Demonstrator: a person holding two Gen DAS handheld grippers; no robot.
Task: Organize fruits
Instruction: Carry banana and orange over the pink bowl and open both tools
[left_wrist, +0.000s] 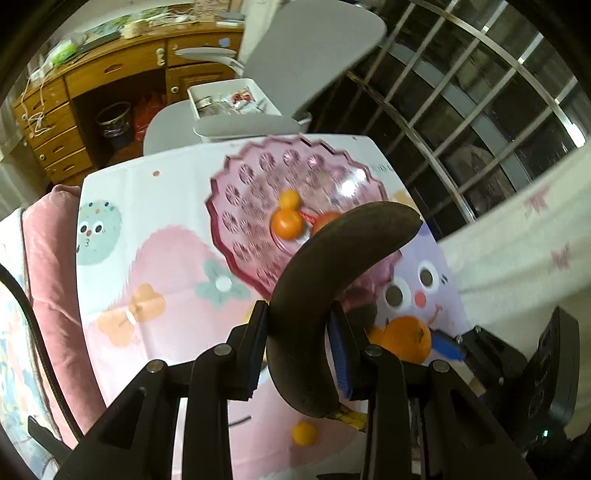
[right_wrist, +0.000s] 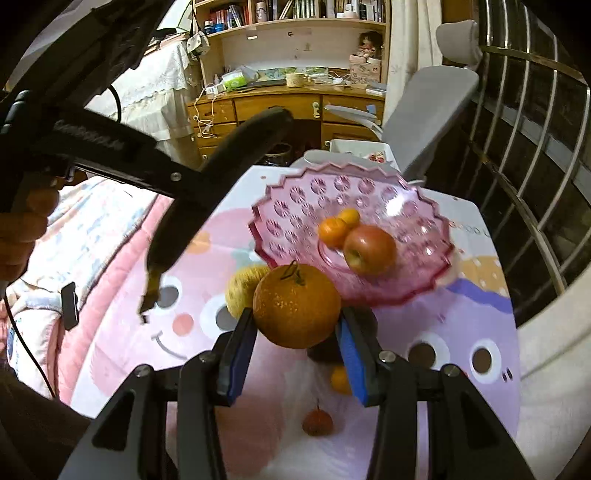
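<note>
My left gripper (left_wrist: 299, 325) is shut on a dark, overripe banana (left_wrist: 332, 277) and holds it above the cloth, near the pink glass bowl (left_wrist: 258, 177). The banana also shows in the right wrist view (right_wrist: 221, 177), high at the left. My right gripper (right_wrist: 297, 325) is shut on a large orange (right_wrist: 297, 306), just in front of the bowl (right_wrist: 295, 199). The bowl holds two small oranges (right_wrist: 334, 230) and a red apple (right_wrist: 369, 249). The right gripper's orange shows in the left wrist view (left_wrist: 406, 338).
On the cartoon tablecloth (right_wrist: 461, 332) lie a yellowish fruit (right_wrist: 240, 291), a small orange (right_wrist: 340, 380) and a small red fruit (right_wrist: 317, 422). Another small orange (left_wrist: 304, 432) lies near me. A grey chair (left_wrist: 314, 48), wooden desk (left_wrist: 110, 70) and window bars (left_wrist: 480, 92) stand behind.
</note>
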